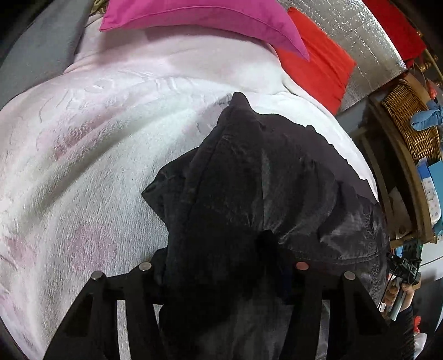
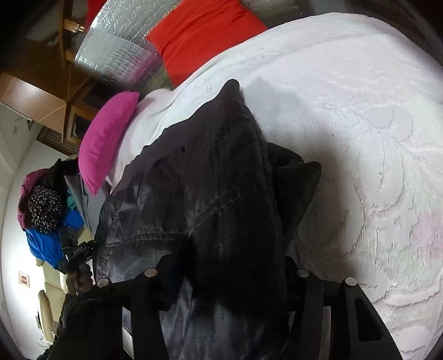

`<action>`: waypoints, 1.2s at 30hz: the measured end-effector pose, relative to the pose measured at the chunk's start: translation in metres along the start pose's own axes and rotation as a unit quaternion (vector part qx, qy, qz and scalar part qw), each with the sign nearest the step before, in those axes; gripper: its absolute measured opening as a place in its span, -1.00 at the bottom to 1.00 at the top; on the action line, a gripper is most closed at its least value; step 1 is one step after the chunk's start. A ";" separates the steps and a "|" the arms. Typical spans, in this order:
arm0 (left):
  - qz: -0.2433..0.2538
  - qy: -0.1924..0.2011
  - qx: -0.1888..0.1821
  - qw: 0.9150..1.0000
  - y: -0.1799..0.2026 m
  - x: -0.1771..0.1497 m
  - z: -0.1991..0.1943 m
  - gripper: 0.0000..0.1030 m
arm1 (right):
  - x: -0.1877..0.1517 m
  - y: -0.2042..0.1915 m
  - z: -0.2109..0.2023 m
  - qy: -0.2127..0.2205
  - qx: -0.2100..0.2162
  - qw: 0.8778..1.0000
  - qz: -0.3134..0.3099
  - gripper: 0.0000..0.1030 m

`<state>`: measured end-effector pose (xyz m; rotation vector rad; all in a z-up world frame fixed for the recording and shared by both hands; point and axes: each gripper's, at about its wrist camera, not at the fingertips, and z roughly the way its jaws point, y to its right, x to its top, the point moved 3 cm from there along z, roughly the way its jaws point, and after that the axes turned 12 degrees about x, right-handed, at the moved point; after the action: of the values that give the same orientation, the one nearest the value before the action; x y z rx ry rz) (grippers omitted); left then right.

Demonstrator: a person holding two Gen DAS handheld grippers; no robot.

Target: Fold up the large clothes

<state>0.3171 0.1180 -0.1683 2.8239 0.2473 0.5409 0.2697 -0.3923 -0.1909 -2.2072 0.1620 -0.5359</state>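
Observation:
Dark washed-black jeans (image 1: 249, 180) hang bunched over a bed with a pale pink fleece blanket (image 1: 83, 152). My left gripper (image 1: 224, 274) is shut on the jeans; the cloth spills over the jaws and hides the fingertips. In the right wrist view the same jeans (image 2: 210, 180) drape forward from my right gripper (image 2: 227, 277), which is shut on them near a seam. The other gripper and a hand show at the edge of each view (image 1: 401, 285) (image 2: 80, 265).
A magenta pillow (image 1: 199, 16) and a red pillow (image 1: 318, 58) lie at the head of the bed against a silver quilted headboard (image 1: 360, 36). A wicker basket (image 1: 409, 119) sits on a wooden stand beside the bed. A pile of clothes (image 2: 47, 210) lies off the bed's side.

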 end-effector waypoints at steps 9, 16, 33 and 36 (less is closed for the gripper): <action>0.033 -0.006 0.046 0.998 0.022 0.009 0.000 -0.46 | 0.003 -0.018 0.004 -0.005 -0.028 1.000 -0.013 -0.41; 0.065 0.051 0.104 0.991 0.064 0.028 -0.057 -0.66 | 0.023 -0.098 -0.028 0.015 -0.066 0.994 -0.084 -0.60; 0.104 0.229 0.076 0.965 0.096 -0.057 -0.225 -0.67 | -0.062 -0.195 -0.151 0.105 -0.062 0.973 -0.198 -0.62; 0.095 0.206 0.073 0.971 0.091 -0.072 -0.201 -0.67 | -0.085 -0.170 -0.141 0.094 -0.070 0.976 -0.186 -0.62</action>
<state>0.1845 0.0596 0.0130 2.8641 0.0952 1.1998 0.1212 -0.3588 -0.0095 -2.3333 -0.1221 -0.9663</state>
